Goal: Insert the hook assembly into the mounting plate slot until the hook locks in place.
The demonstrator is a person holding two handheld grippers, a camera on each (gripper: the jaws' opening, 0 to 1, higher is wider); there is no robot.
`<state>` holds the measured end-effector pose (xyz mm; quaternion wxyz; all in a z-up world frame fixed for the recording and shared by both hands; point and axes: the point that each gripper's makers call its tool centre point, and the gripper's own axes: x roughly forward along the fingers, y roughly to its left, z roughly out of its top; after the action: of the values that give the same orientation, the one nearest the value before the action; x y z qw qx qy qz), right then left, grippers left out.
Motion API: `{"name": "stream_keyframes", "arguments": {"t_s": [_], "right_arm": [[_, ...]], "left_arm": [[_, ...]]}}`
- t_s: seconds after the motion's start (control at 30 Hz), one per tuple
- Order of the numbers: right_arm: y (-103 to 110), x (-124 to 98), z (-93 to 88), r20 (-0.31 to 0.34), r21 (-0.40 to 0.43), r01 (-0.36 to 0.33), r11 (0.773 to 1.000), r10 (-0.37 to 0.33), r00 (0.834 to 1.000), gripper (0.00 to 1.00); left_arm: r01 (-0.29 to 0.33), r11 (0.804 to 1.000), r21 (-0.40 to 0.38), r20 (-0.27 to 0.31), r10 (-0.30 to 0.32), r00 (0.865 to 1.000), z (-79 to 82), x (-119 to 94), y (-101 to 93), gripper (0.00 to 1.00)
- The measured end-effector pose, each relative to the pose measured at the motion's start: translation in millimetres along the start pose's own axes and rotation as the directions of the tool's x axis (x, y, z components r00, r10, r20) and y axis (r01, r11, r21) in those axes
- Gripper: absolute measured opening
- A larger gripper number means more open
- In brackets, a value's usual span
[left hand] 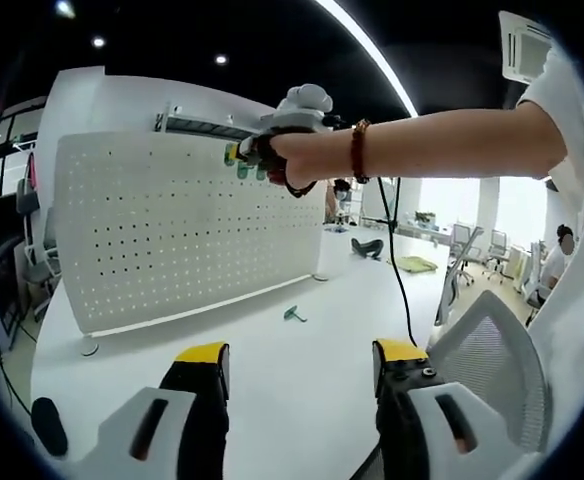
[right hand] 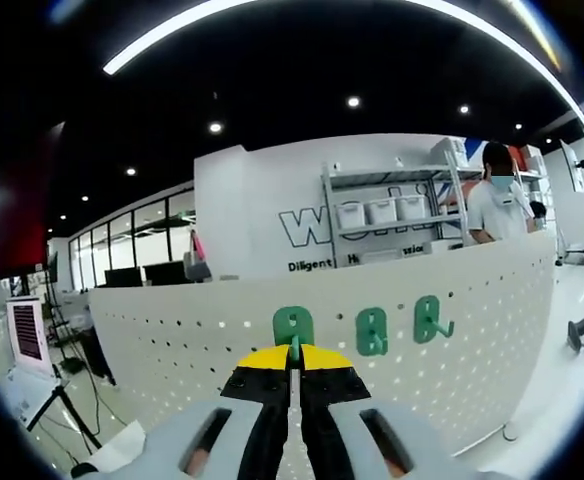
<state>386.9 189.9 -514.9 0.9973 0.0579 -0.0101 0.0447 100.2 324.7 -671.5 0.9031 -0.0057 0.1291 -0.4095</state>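
Pegboard (left hand: 187, 235), white and dotted with holes, stood upright on the white counter (left hand: 302, 370) and served as the mounting plate; its top edge ran just under the row of green hooks, and its lower edge met the counter with open surface in front. In the left gripper view the left tool (left hand: 300, 365) hung low over that bare counter, its yellow-tipped jaws spread wide with nothing between them. One loose green hook (left hand: 294, 314) lay on the counter near the board's lower right corner, well apart from the left tool. An outstretched arm crossed the upper part of that view, carrying the right tool (left hand: 257, 150) up to the board's top edge.

In the right gripper view the right tool (right hand: 294, 352) was closed down on the stem of a green hook assembly (right hand: 293, 327), whose plate sat against the pegboard (right hand: 452, 350) near its top edge. Two more green hooks (right hand: 372, 331) (right hand: 432, 318) hung on the board just to one side. Beyond the board stood a metal shelf with white bins (right hand: 382, 212) and a person (right hand: 497, 205). A mesh office chair (left hand: 487, 355) stood beside the counter's edge
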Motion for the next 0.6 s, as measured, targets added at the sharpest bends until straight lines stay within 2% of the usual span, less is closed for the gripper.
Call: {"name": "stream_keyframes", "arguments": {"t_s": [0.47,0.53,0.6], "right_arm": [[-7.7,16.3,-5.9,-0.017,-0.015,0.032,0.999,-0.033,0.999,0.01],[-6.5,19.1,-8.0,-0.028,-0.054,0.026,0.998,-0.028,0.999,0.01],[-7.1,20.1,-8.8,-0.028,-0.046,0.029,0.999,-0.031,0.999,0.01]], "left_arm": [[-0.007,1.000,-0.013,-0.011,0.006,1.000,-4.5,2.1,5.9,0.60],[-0.005,1.000,-0.008,-0.014,0.005,1.000,-4.4,2.6,5.8,0.60],[-0.003,1.000,-0.010,-0.008,0.003,1.000,-1.9,1.9,5.7,0.60]]}}
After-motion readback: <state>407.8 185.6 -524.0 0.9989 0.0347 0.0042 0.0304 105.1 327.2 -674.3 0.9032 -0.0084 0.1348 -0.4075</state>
